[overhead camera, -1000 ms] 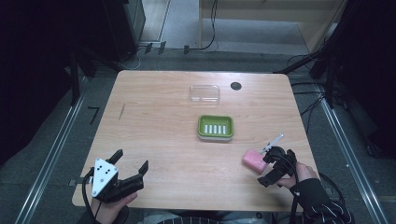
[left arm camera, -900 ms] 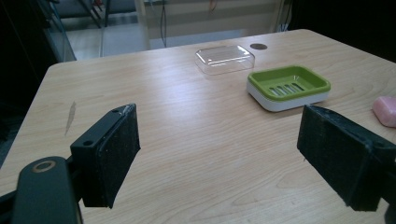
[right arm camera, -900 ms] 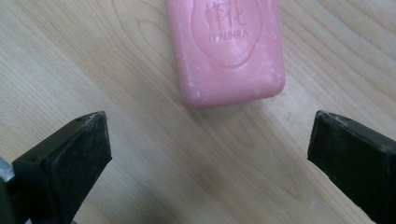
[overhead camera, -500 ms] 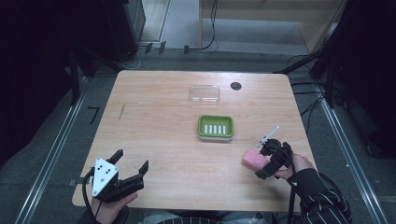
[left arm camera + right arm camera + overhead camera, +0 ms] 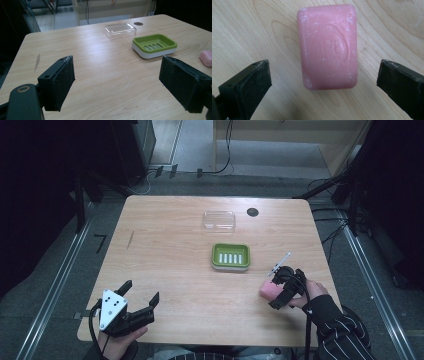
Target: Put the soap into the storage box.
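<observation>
The pink soap (image 5: 327, 47) lies flat on the table (image 5: 165, 245) at the near right, just near and right of the green soap dish (image 5: 230, 256), with the right gripper (image 5: 281, 287) poised directly over it. In the right gripper view its jaws stand wide apart, one on either side of the bar and touching neither long edge, so nothing is grasped yet. The left gripper (image 5: 134, 304) rests at the near left corner, well apart from the soap, its jaws also spread and holding nothing. A clear lid (image 5: 219, 220) sits farther back, beyond the dish. The likely trouble from here lies in the closing. The soap has rounded edges and a smooth face, so if the jaws close high on its sides or off centre, it may squirt out and skid across the wood. The bar sits slightly askew between the jaws, which could make it twist as they close. A drop too low would press the jaws onto the table before they close. If it is carried to the dish, a loose hold could let it fall on the rim and knock the dish aside.
</observation>
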`<action>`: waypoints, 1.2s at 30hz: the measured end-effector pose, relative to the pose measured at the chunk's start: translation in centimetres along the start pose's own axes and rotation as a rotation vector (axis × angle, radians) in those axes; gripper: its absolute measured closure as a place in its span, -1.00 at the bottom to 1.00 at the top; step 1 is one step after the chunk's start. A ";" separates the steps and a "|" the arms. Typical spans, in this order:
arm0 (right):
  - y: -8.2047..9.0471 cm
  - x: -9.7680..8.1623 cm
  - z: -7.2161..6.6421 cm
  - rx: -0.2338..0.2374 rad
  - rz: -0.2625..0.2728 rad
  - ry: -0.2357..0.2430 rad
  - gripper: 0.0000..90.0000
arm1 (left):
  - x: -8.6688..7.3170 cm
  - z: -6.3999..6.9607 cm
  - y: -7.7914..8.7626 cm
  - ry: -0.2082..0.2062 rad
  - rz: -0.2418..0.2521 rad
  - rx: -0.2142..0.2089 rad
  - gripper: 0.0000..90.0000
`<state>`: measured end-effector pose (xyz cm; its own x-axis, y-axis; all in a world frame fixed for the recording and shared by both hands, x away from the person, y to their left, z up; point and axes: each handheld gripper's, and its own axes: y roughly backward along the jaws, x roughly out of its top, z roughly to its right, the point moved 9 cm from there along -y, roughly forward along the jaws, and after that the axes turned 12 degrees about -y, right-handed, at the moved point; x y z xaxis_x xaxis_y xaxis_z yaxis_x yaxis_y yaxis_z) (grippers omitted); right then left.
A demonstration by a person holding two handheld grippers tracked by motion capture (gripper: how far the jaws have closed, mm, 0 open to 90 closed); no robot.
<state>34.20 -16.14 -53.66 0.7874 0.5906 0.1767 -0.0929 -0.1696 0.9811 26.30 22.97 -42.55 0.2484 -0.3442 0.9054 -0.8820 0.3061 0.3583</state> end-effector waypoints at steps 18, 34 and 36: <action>-1.1 1.5 -0.1 -0.021 -0.043 0.062 -1.00 | -0.1 0.1 -0.1 -0.003 -0.011 0.000 -0.70; -1.9 2.3 -0.3 -0.045 -0.073 0.098 -0.58 | -0.1 0.0 -0.1 -0.005 -0.016 0.003 -0.70; -2.0 2.3 -0.3 -0.048 -0.074 0.104 -0.54 | -0.1 0.0 -0.1 -0.005 -0.017 0.004 -0.70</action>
<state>36.03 -14.24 -55.17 0.7261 0.6791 0.1081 -0.0674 -0.0862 0.9940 26.37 22.96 -42.68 0.2609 -0.3540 0.8981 -0.8793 0.2968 0.3725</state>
